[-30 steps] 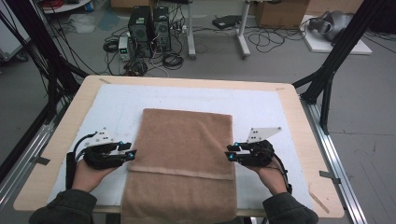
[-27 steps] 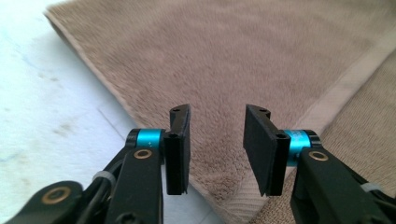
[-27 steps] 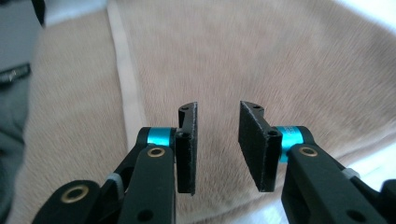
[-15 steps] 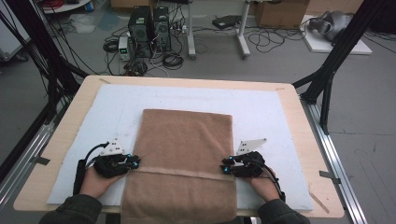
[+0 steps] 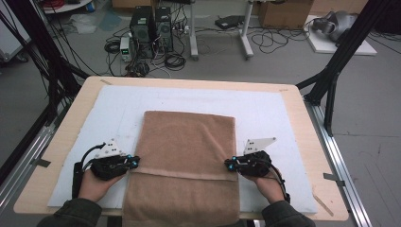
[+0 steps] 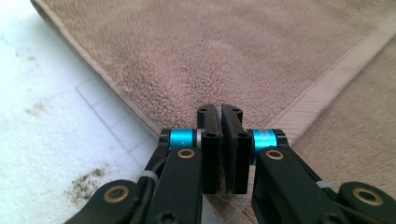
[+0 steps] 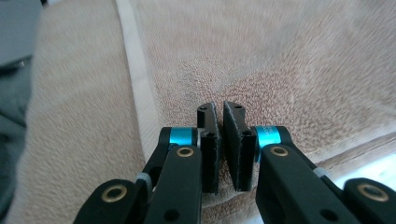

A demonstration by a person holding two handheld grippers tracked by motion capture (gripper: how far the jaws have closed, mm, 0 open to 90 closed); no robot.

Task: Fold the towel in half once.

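The brown towel point(image 5: 187, 161) lies on the worktop point(image 5: 293, 97) with its long axis running away from the person; the left gripper point(image 5: 134, 163) and right gripper point(image 5: 230, 164) have just closed, pinching its opposite side edges by the pale band point(image 5: 182, 173), equally near.

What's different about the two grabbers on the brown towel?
The left gripper pinches the towel at its left edge; the right gripper pinches its right edge. The left's grey plate lies low, the right's tilts up. Both have just closed, each with towel between its jaws, near the pale band.
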